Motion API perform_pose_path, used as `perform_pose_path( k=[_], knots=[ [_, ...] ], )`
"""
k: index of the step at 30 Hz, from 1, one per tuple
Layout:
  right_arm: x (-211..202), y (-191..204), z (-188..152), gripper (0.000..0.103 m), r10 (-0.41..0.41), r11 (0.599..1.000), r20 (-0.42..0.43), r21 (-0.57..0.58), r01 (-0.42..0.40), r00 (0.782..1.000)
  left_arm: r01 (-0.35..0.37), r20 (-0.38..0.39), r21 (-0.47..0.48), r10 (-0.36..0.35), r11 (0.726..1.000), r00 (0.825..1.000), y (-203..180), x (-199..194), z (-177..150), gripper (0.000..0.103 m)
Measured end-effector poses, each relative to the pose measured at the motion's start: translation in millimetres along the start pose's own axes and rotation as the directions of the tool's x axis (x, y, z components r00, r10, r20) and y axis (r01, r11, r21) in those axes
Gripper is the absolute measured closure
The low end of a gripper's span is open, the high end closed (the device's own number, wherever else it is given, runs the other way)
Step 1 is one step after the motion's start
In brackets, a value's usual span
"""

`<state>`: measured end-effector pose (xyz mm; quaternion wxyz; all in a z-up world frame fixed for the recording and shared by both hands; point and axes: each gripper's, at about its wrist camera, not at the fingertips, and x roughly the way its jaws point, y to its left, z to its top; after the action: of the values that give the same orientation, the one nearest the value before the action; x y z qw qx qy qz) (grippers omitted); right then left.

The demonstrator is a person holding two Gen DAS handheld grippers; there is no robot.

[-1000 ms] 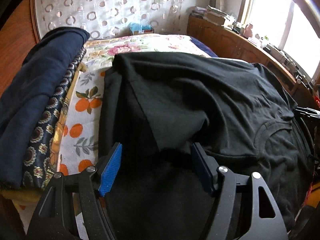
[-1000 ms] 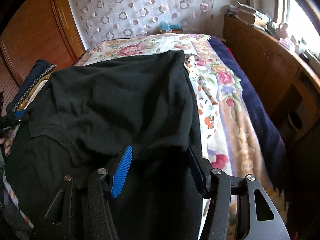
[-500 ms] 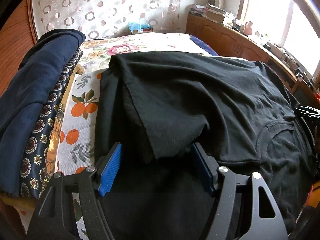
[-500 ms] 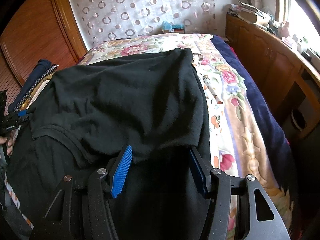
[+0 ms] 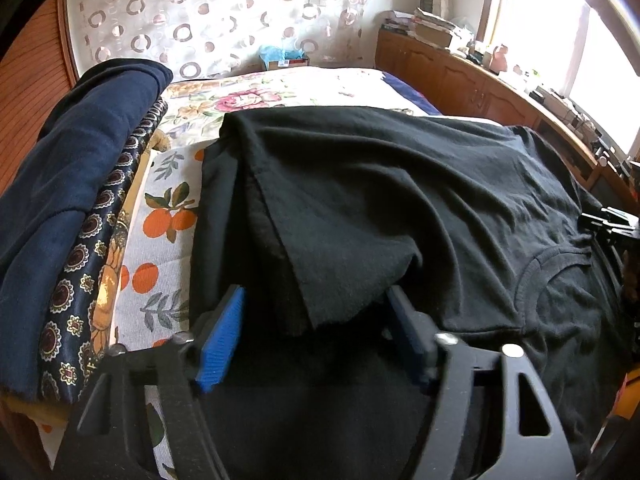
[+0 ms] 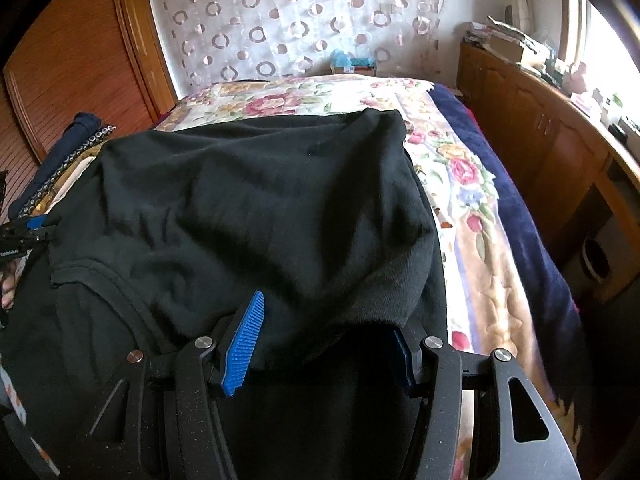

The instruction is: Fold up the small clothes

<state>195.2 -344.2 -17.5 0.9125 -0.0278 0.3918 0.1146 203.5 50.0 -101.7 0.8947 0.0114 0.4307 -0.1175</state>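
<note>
A black T-shirt (image 5: 380, 200) lies spread across the bed, its far part folded back toward me over the rest. Its ribbed collar (image 5: 552, 276) shows at the right in the left wrist view and at the left (image 6: 100, 280) in the right wrist view. My left gripper (image 5: 312, 336) hovers at the near left edge of the shirt. Its jaws are closing, a loose corner of the folded layer hangs between them, and the pads stand clear of it. My right gripper (image 6: 324, 344) stands open at the shirt's right side, with the rounded fold (image 6: 360, 300) draped between its fingers.
A stack of folded dark blue and patterned clothes (image 5: 80, 168) sits at the left on an orange-print sheet (image 5: 168, 220). The floral bedspread (image 6: 460, 168) stretches beyond the shirt, with a navy blanket edge (image 6: 520, 208). A wooden cabinet (image 6: 540, 140) runs along the right.
In the left wrist view the folded flap's corner has slid down between the fingers. The right gripper has sunk a little toward the shirt, with the fold still across its gap.
</note>
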Motion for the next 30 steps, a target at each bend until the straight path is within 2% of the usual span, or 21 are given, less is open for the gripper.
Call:
perform_pose_path(
  k=[2, 3, 4, 7, 13, 20, 30],
  knots=[
    [-1, 2, -2, 0.047, -0.010, 1.000, 0.004, -0.005, 0.010, 1.000, 0.029, 0.006, 0.000, -0.029, 1.000, 1.000, 0, -2, 0, 0.073],
    [0, 4, -2, 0.064, -0.021, 1.000, 0.005, -0.015, 0.021, 1.000, 0.033, 0.010, 0.000, -0.033, 0.999, 0.999, -1, -3, 0, 0.081],
    [0, 6, -3, 0.088, -0.027, 0.999, 0.004, -0.041, 0.027, 1.000, 0.037, 0.013, 0.002, -0.037, 0.999, 0.999, -2, -4, 0, 0.091],
    [-3, 8, 2, 0.098, -0.001, 0.998, -0.002, -0.062, 0.001, 1.000, 0.062, 0.054, -0.001, -0.062, 0.998, 0.997, -3, -16, 3, 0.095],
    [-37, 2, 6, 0.099, 0.036, 0.998, 0.094, -0.048, -0.031, 0.995, 0.084, 0.157, -0.007, -0.082, 0.996, 0.984, -2, -57, 5, 0.096],
    [-86, 5, -5, 0.099, 0.081, 0.996, 0.190, -0.061, -0.070, 0.978, 0.093, 0.217, -0.016, -0.087, 0.996, 0.972, -4, -92, -7, 0.096],
    [-130, 9, -51, 0.099, 0.113, 0.990, 0.220, -0.110, -0.091, 0.969, 0.106, 0.260, -0.030, -0.095, 0.994, 0.961, -7, -129, -45, 0.096]
  ],
)
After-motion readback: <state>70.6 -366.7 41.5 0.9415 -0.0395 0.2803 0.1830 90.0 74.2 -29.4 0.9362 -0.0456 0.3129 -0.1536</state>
